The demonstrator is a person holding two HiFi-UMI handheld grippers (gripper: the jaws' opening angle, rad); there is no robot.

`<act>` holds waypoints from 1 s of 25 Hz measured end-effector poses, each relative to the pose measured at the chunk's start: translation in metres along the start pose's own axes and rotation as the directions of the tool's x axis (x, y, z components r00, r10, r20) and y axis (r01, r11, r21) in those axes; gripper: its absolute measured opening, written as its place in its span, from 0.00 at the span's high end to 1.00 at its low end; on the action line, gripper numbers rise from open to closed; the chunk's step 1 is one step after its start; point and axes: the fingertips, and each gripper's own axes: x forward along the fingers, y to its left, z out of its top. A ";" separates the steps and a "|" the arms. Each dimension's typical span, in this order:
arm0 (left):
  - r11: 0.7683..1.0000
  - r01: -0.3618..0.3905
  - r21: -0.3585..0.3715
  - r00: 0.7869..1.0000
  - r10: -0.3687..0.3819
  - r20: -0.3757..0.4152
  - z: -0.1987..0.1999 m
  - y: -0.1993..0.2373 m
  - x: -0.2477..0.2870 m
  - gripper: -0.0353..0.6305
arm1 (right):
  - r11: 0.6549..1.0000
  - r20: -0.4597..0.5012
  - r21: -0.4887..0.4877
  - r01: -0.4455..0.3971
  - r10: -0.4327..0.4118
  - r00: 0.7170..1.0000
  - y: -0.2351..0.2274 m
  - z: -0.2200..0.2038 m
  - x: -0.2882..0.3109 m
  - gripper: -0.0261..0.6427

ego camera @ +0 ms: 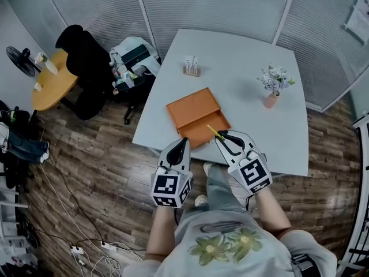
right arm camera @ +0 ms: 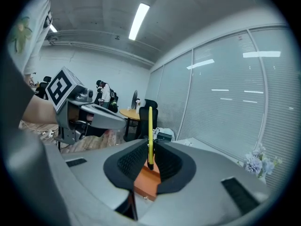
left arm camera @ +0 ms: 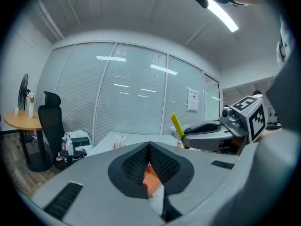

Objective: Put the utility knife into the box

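Jaws of your right gripper [ego camera: 222, 136] pinch the knife [ego camera: 214, 132] by one end, over the box [ego camera: 193, 111]; the left gripper [ego camera: 183, 141] is closed on nothing. The knife is probably light, stiff and slick, so grip the handle firmly.

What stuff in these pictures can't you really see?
utility knife: right gripper view, its lower end is hidden between the fingers of the right gripper; no blade can be made out.
box: right gripper view shows only an orange sliver; the gripper's body hides the rest.
small item near the table's far edge: head view, too small to name.
paper on the glass wall: left gripper view, print too small.
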 end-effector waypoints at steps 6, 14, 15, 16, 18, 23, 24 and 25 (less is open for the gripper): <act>1.000 -0.026 0.001 1.000 0.026 -0.002 0.011 0.020 0.041 0.95 | 0.998 0.005 -0.032 -0.059 0.059 0.998 -0.028 0.003 0.036 0.88; 1.000 -0.014 0.012 0.999 0.014 -0.042 0.005 0.036 0.071 0.95 | 0.994 -0.002 -0.027 -0.103 0.103 0.995 -0.047 -0.006 0.072 0.88; 1.000 -0.014 0.009 0.999 0.015 -0.047 0.004 0.039 0.073 0.95 | 0.994 -0.005 -0.026 -0.111 0.111 0.994 -0.047 -0.007 0.076 0.88; 1.000 -0.016 0.006 0.999 0.016 -0.051 0.003 0.042 0.075 0.95 | 0.993 -0.008 -0.027 -0.117 0.117 0.993 -0.048 -0.007 0.080 0.88; 1.000 -0.017 -0.002 0.998 0.017 -0.061 0.001 0.047 0.080 0.95 | 0.992 -0.015 -0.027 -0.126 0.126 0.992 -0.050 -0.007 0.087 0.88; 1.000 -0.006 -0.002 0.996 0.006 -0.085 -0.004 0.056 0.097 0.95 | 0.988 -0.033 -0.033 -0.152 0.151 0.988 -0.056 -0.013 0.105 0.88; 1.000 -0.006 -0.002 0.996 0.006 -0.088 -0.004 0.058 0.100 0.95 | 0.987 -0.037 -0.035 -0.158 0.157 0.987 -0.058 -0.014 0.108 0.88; 1.000 -0.006 -0.002 0.996 0.006 -0.089 -0.004 0.059 0.103 0.95 | 0.986 -0.040 -0.037 -0.162 0.161 0.986 -0.059 -0.015 0.110 0.88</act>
